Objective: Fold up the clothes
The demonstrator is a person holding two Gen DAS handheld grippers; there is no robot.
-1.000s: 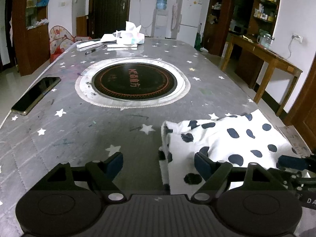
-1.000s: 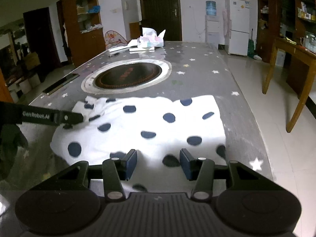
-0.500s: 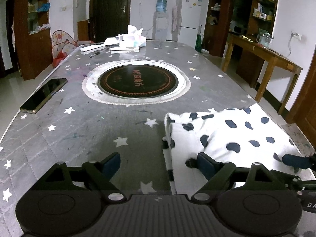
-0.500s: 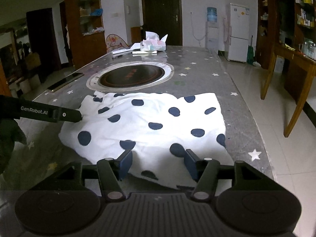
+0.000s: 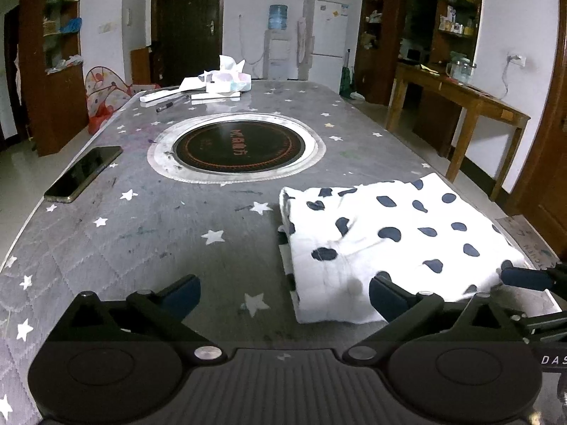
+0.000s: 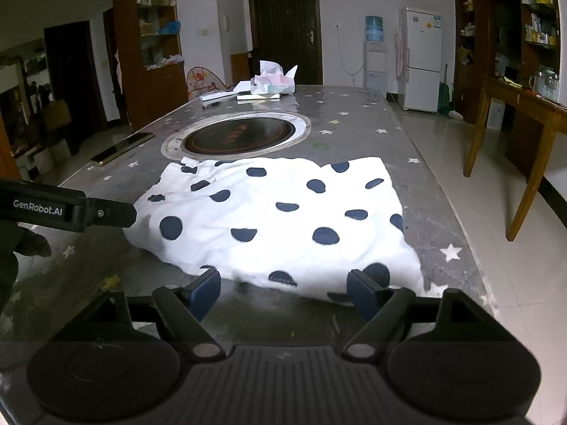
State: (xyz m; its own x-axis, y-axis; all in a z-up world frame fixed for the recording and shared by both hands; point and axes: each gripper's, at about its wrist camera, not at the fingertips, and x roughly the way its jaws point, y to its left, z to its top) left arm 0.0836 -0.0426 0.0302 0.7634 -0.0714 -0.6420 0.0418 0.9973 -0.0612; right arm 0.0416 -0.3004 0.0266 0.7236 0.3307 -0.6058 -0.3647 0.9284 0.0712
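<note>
Spotted cloth lying folded on the starred worktop; left gripper and right gripper fingers spread, empty, at its near edge.

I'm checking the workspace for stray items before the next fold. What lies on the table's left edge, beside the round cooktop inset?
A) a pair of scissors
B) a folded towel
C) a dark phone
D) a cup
C: a dark, flat phone lies near the left edge of the table, left of the round cooktop inset, apart from the polka-dot garment.
</note>
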